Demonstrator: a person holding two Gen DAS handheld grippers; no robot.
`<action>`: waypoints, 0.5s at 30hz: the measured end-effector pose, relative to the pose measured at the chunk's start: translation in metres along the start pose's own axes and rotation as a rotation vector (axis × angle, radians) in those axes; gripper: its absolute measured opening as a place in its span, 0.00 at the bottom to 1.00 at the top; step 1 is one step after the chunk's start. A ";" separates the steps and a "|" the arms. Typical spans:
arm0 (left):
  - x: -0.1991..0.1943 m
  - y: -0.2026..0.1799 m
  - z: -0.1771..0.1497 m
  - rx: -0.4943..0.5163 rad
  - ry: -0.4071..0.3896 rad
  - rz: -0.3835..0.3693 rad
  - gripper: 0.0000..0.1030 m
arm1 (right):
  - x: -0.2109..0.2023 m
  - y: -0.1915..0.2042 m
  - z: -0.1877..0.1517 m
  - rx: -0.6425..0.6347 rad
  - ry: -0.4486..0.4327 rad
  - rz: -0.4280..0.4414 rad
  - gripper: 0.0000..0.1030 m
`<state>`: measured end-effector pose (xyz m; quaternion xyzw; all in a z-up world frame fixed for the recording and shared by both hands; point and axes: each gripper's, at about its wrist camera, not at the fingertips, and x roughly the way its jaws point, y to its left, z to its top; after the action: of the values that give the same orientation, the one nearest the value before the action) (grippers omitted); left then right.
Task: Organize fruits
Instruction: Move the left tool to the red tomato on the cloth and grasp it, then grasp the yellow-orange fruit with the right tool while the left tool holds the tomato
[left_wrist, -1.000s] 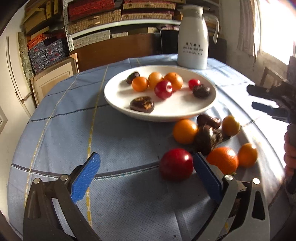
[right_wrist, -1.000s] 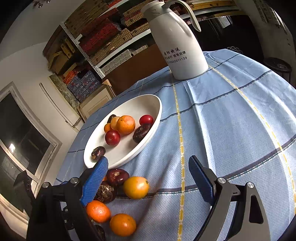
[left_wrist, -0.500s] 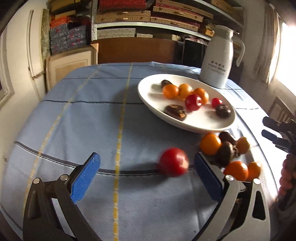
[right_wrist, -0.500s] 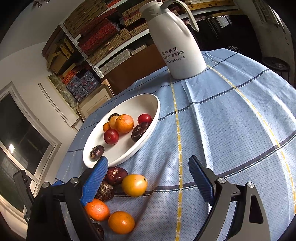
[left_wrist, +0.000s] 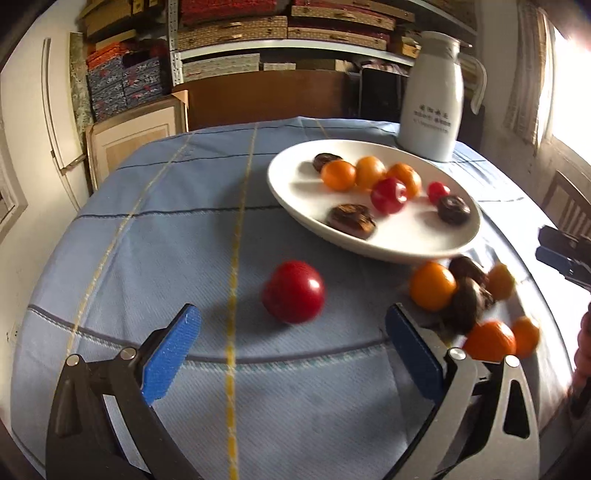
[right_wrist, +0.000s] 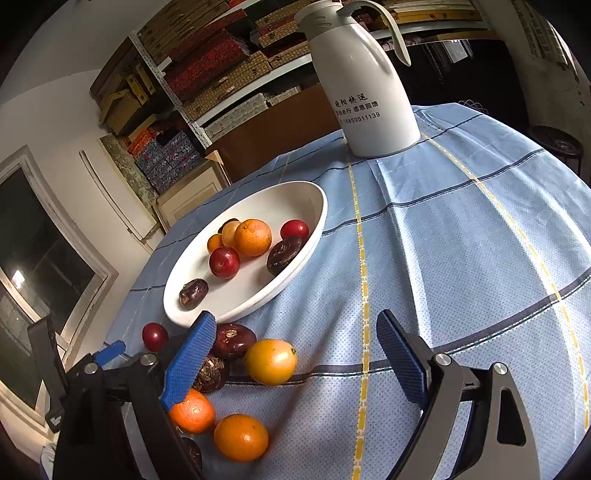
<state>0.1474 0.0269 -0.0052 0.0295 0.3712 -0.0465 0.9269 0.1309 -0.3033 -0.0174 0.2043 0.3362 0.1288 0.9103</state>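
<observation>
While both tools hang over the worktop (left_wrist: 147, 229), the white plate (left_wrist: 424, 243) sits toward its far side w/ eight pieces in it: three orange fruits (left_wrist: 338, 175) bunched at the back, a red plum (left_wrist: 388, 195) in front of them, a smaller red one (left_wrist: 437, 191) to the side, and three dark brown wrinkled fruits, one (left_wrist: 351, 220) near the front rim, one (left_wrist: 453, 209) at the right, one (left_wrist: 325, 160) behind the oranges. A white jug (left_wrist: 432, 99) stands just beyond the plate, lid on, contents not visible.

Outside the plate, a loose red fruit (left_wrist: 294, 291) lies alone on the blue cloth, round, glossy, a bit motion-blurred, ahead of and between the fingers of the left hand-held gripper (left_wrist: 291, 354); not touching either pad. That gripper's jaws stand wide apart, nothing in them.

Just beside the plate's near rim is a pile (right_wrist: 236, 369) of leftovers: a yellow-orange fruit (right_wrist: 270, 361), two oranges (right_wrist: 241, 436) closer in, two or more dark brown ones (right_wrist: 233, 339) touching each other. In the right wrist view the red fruit shows small (right_wrist: 155, 336), left of the pile.

Right hand-held gripper (right_wrist: 295, 362) is spread wide too, empty; its left pad (right_wrist: 188, 360) overlaps the pile in view, contact unclear.
</observation>
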 end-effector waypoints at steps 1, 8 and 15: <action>0.004 0.001 0.003 -0.004 0.004 -0.004 0.95 | 0.000 0.000 0.000 0.001 0.000 0.000 0.87; 0.026 0.002 0.012 -0.009 0.061 -0.057 0.58 | 0.003 0.001 0.001 -0.008 0.006 -0.006 0.87; 0.026 -0.007 0.004 0.018 0.094 -0.107 0.41 | 0.004 0.002 0.001 -0.024 0.011 -0.009 0.87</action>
<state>0.1682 0.0175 -0.0200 0.0201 0.4148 -0.0980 0.9044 0.1345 -0.3001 -0.0182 0.1912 0.3408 0.1298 0.9113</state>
